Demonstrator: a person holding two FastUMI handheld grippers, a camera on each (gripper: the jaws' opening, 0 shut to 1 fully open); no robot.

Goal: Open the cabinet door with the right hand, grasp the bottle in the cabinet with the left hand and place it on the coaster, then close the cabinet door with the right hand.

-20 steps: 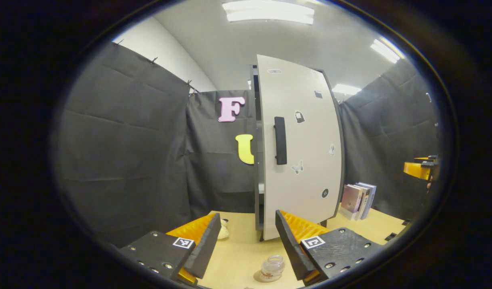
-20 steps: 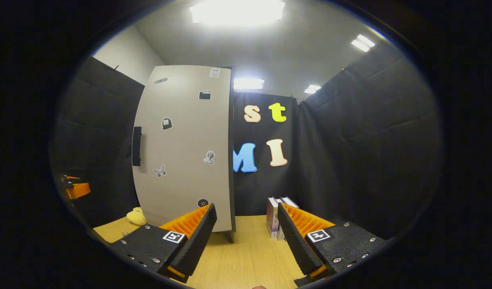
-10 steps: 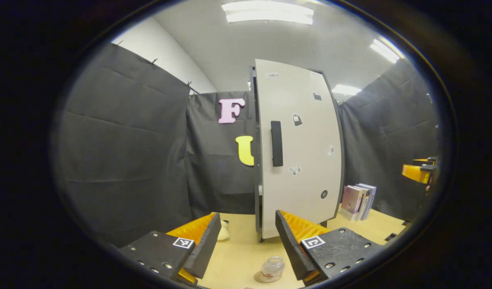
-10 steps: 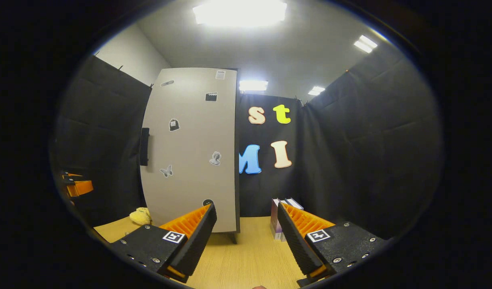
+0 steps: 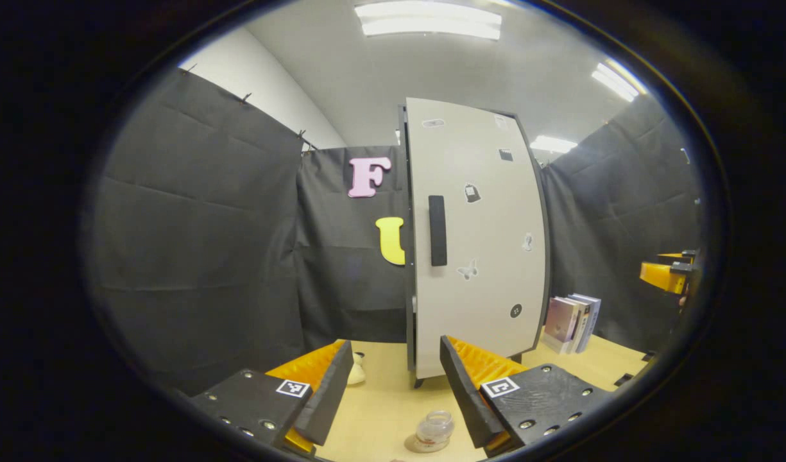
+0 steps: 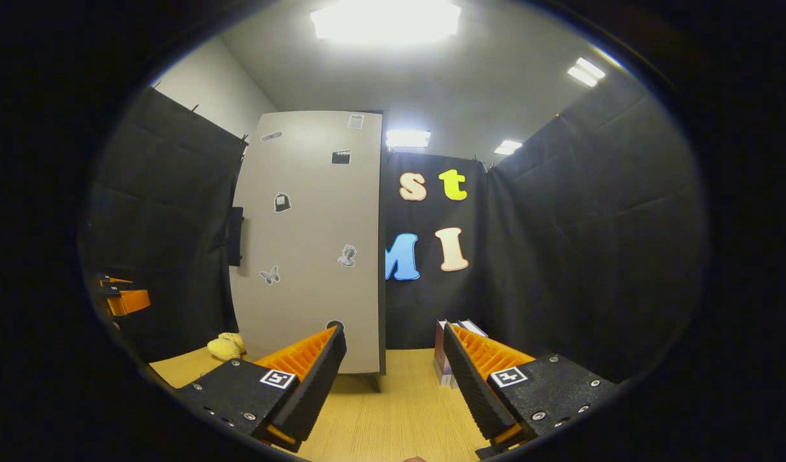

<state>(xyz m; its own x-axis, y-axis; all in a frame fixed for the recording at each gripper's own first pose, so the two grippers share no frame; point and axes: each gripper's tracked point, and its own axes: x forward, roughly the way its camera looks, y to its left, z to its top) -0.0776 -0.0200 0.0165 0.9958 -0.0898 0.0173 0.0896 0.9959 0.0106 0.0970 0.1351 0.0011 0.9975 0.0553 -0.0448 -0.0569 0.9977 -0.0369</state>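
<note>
The small clear bottle [image 5: 434, 428] stands on its coaster [image 5: 410, 443] low between the left gripper [image 5: 396, 385]'s spread, empty fingers—glass by the look, light, slick, best pinched around its body—while the right gripper [image 6: 394, 375] gapes empty before the cabinet door [image 6: 306, 244].

Bottle [image 5: 433, 431] stands on coaster [image 5: 413, 443] between spread left gripper [image 5: 396, 391] fingers.

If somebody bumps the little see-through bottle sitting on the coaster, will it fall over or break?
The bottle looks short and squat, so it would probably slide rather than tip. It seems clear like glass, so it may crack if knocked off the table. It looks empty, so likely light. It stands on the coaster, which may slip with it.
</note>
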